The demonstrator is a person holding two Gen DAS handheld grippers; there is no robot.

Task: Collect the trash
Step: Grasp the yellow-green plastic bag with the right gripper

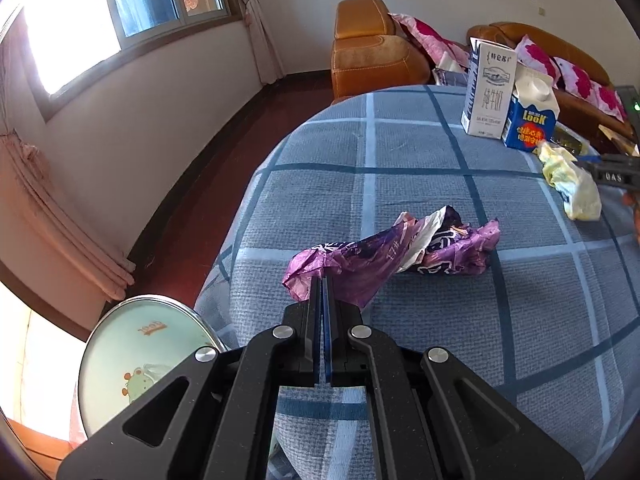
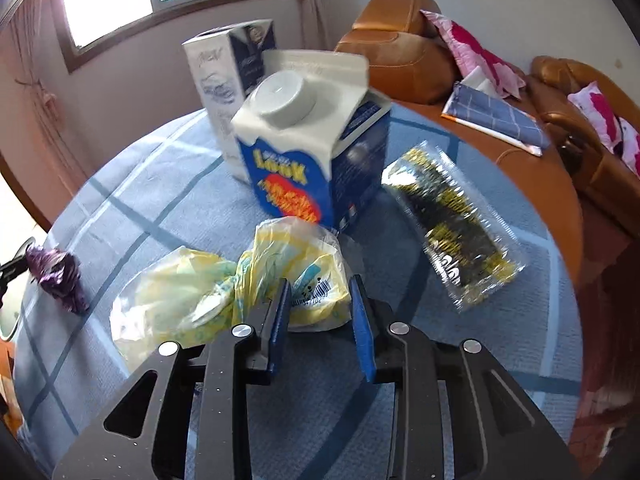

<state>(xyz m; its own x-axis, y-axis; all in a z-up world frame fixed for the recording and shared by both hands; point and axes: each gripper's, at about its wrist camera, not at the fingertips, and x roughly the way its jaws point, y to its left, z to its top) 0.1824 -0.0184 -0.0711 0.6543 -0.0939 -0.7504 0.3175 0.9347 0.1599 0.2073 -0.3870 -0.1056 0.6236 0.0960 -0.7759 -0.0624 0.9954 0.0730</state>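
Bright daylight pours through a wide window (image 1: 132, 4) with a brown frame, washing out its left panes. Pale pink curtains (image 1: 60, 216) hang against the white wall (image 1: 168, 128), above a dark red-brown floor (image 1: 188, 216). An orange-brown leather sofa (image 1: 368, 52) stands along the far wall, strewn with pink floral bedding (image 1: 432, 36) and a folded blue checked cloth (image 2: 500, 120). A blue-grey checked cloth (image 1: 420, 184) covers the round surface in the foreground.

my right tongs (image 1: 612, 176) cut off by frame edge in left view. blue carton (image 2: 304, 160) motion-blurred, print unreadable. purple wrapper (image 2: 58, 280) tiny, text illegible.
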